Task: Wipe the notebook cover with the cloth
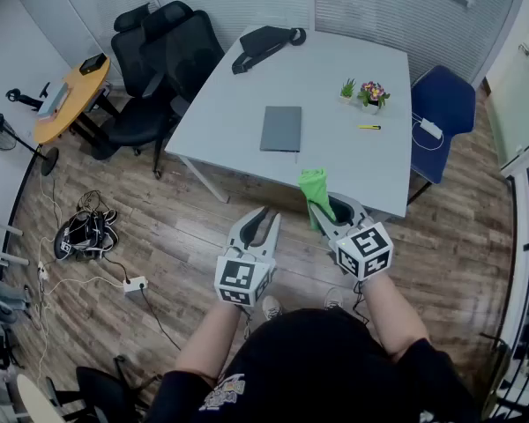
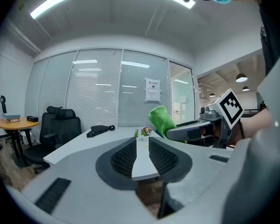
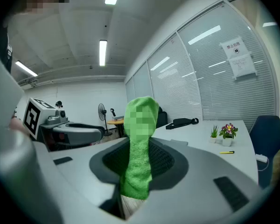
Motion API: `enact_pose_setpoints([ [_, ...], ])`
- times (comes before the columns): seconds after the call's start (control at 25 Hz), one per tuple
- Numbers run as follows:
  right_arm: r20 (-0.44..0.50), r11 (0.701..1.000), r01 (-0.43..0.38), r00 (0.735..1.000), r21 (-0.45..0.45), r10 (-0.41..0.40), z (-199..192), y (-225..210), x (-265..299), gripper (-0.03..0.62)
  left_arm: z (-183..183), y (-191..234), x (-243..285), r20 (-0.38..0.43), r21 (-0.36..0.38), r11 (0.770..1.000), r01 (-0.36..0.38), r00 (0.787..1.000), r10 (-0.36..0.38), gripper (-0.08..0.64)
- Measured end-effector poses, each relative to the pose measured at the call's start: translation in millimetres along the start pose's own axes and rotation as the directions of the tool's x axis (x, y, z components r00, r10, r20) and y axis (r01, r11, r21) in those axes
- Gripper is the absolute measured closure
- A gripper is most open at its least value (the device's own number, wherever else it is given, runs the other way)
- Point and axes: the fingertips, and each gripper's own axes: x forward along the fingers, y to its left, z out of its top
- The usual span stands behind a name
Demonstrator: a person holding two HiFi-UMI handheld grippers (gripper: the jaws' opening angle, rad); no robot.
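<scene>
Green cloth (image 1: 316,190) stands upright, clamped between the jaws of the right hand-held gripper (image 1: 333,208), in the air just short of the white desk's (image 1: 220,104) near edge. Beside it, the left hand-held gripper (image 1: 266,223) has its jaws a narrow gap apart, with nothing between them. The grey notebook (image 1: 281,129) lies closed and flat near the desk's middle, well apart from both, with a yellow pen (image 1: 369,128) to its right.
</scene>
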Motion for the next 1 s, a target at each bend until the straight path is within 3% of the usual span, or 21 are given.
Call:
enact_pose_setpoints([
  [0.4, -0.008, 1.0, 0.014, 1.0, -0.011, -0.014, 1, 6, 6, 0.483, 0, 8, -4, 0.012, -0.007, 1.0, 0.007, 1.0, -0.007, 0.476],
  [0.6, 0.011, 0.999, 0.032, 0.999, 0.026, -0.032, 4, 9, 8, 0.482, -1, 16, -8, 0.021, -0.017, 1.0, 0.022, 1.0, -0.022, 0.476],
  [1.0, 0.014, 0.993, 0.11, 0.994, 0.049, -0.11, 5, 27, 28, 0.48, -10, 49, -21, 0.014, -0.02, 0.996, 0.084, 0.996, -0.084, 0.476],
])
